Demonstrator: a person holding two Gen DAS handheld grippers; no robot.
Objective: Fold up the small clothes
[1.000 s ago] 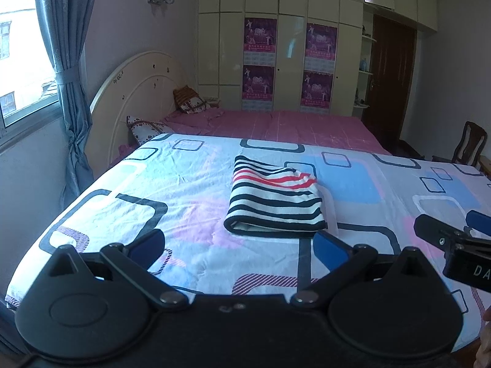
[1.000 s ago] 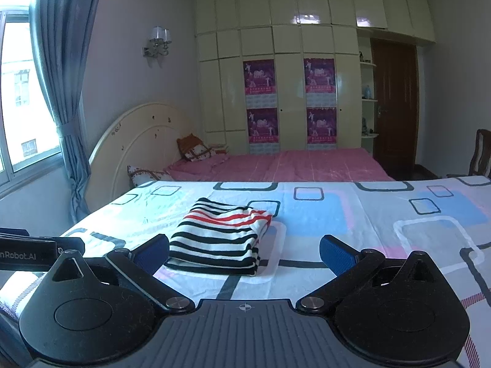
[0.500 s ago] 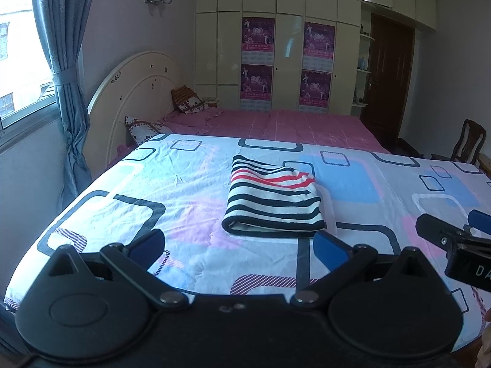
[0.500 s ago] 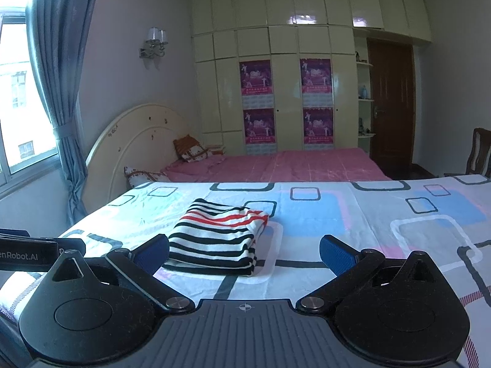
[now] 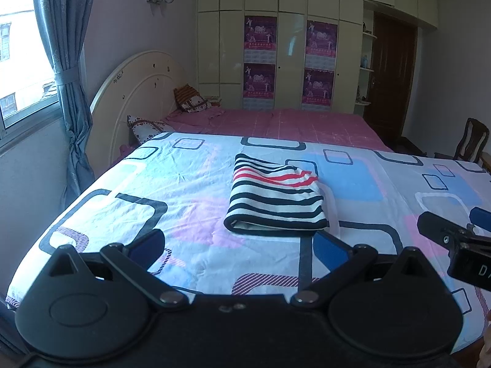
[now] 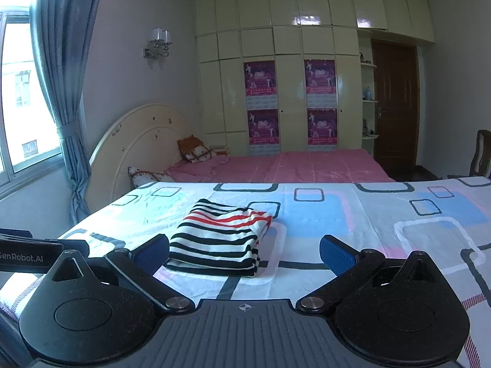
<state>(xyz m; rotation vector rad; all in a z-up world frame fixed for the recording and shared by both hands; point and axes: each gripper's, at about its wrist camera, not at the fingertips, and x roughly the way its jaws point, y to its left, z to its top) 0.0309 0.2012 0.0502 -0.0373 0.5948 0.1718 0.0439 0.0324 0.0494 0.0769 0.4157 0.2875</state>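
Judging the folded striped garment on the bedsheet soft, light and floppy, best pinched at its doubled near edge; left gripper and right gripper stood wide open, holding nothing.

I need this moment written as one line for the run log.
left gripper: open, holds nothing | right gripper: open, holds nothing | black-white-red striped folded garment: flat on patterned bedsheet, untouched

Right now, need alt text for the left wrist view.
A folded striped garment lies on a patterned bedsheet, ahead of the open left gripper. The right gripper enters at the right edge.
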